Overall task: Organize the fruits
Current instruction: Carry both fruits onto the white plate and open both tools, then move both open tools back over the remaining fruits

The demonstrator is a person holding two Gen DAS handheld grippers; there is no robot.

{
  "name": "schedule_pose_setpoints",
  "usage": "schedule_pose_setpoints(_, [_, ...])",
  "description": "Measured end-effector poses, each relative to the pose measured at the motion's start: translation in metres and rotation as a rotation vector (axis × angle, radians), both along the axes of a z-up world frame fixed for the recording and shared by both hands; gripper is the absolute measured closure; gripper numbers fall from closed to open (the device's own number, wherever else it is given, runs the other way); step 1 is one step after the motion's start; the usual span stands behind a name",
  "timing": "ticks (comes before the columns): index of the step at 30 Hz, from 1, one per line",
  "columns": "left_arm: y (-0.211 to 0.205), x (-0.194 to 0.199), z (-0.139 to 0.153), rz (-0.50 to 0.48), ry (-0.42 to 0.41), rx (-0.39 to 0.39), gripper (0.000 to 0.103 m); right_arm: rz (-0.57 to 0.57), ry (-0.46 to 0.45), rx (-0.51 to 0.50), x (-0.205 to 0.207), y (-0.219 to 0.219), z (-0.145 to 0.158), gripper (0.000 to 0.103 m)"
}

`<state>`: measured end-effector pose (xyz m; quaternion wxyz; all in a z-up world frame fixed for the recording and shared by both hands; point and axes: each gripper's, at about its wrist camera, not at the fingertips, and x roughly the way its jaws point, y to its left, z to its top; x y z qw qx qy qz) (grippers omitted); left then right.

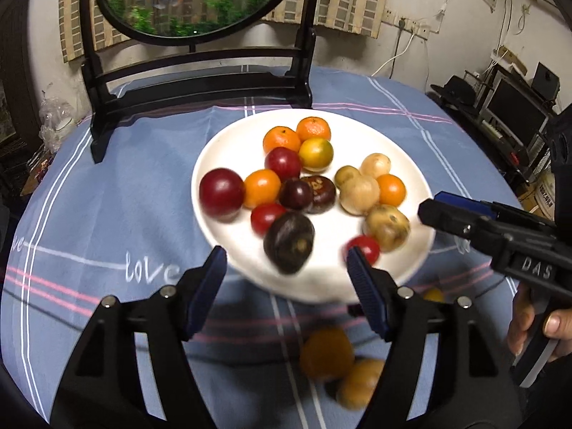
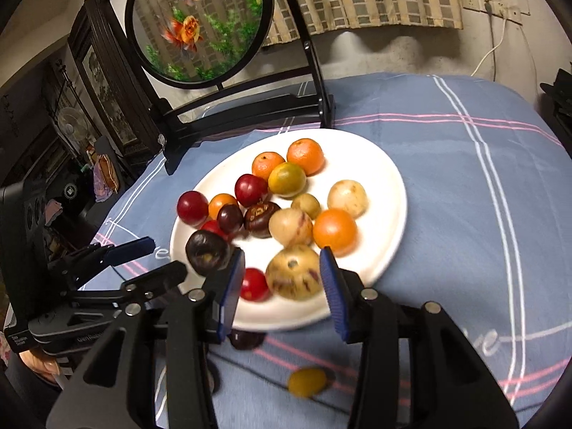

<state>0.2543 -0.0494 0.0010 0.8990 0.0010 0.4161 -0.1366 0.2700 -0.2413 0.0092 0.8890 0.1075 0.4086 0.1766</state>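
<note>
Fruit piled on the white plate [image 1: 221, 150], a few strays blurred on the blue cloth [image 1: 107, 196]

Left gripper [image 1: 286, 268] is spread over a dark plum [image 1: 289, 243], nothing pinched. Right gripper [image 2: 282, 279] is held apart too, its grip on anything can't be seen.

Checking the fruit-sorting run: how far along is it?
Mostly done: the white plate already holds over a dozen fruits. In hand: nothing gripped. The left gripper is open with the blurred dark purple fruit loose between its fingers near the plate's front edge; the right gripper stands open around the speckled yellow fruit. Left: a small yellow fruit and a dark fruit on the cloth.
</note>
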Motion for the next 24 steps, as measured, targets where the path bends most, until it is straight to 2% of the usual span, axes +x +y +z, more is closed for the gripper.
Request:
schedule_pose_setpoints(14, [0.02,-0.074,0.008,0.005,-0.01,-0.004,0.031,-0.058,0.009,0.016,-0.078,-0.02,-0.004,0.052])
schedule_pose_setpoints(21, [0.028,-0.097,0.006,0.014,-0.01,0.0,0.031,-0.058,0.005,0.015,-0.107,-0.018,-0.006,0.049])
schedule_pose_setpoints(24, [0.031,-0.104,0.002,0.016,-0.006,0.01,0.03,-0.056,-0.004,0.018,-0.117,-0.017,-0.008,0.045])
